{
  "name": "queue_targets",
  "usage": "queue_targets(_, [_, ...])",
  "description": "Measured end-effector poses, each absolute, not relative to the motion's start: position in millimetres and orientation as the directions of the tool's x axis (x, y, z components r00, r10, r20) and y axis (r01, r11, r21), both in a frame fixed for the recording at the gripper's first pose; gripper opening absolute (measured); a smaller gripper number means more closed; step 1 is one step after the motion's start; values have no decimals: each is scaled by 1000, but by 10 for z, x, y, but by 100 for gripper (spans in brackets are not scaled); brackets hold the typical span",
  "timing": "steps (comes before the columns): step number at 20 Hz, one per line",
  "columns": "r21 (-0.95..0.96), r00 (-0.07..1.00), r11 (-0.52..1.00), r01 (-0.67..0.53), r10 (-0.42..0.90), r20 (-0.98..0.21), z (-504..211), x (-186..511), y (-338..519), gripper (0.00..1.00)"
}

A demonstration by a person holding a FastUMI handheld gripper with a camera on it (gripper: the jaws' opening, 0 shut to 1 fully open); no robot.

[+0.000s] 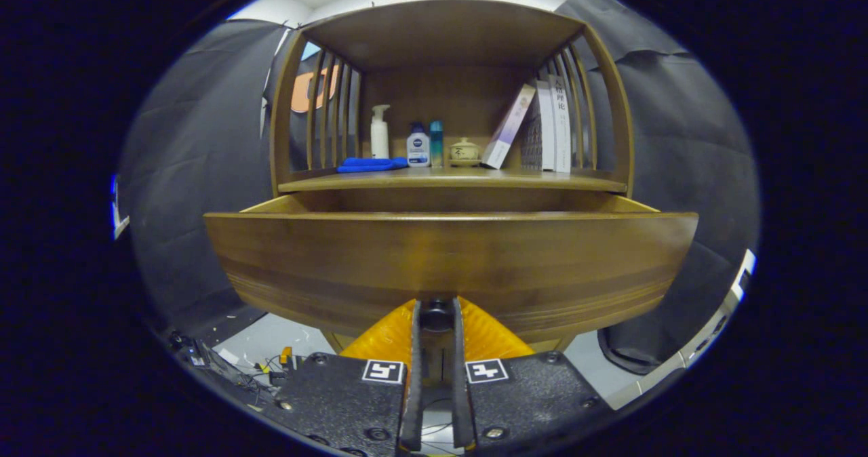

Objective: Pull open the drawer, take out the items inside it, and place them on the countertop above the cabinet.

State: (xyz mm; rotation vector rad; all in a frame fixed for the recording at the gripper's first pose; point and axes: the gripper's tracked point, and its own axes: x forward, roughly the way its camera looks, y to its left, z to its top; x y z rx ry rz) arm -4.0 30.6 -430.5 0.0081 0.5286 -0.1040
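While my tongs (436,314) pinch the dark knob (436,316) on the drawer (447,260) front, both fingers (412,375) press on it from either side, drawn close together. That drawer stands pulled out from the cabinet (285,125) toward me, its wide wooden front just ahead of the fingers; from this low angle I cannot see what lies inside. Above it runs the counter (447,180), under the cabinet's roof and between slatted sides. On the counter, from left to right, lie a folded blue cloth (369,165), a white pump bottle (380,131), a small white bottle with a blue cap (418,146), a slim teal bottle (437,142) and a small lidded pot (465,150). Right of these, one book (508,127) leans against several upright books (553,125) near the right slats.
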Motion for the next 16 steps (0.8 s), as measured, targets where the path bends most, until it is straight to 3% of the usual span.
queue_targets(16, [-12,812,1000,28,-30,-583,-4249,-559,485,20])
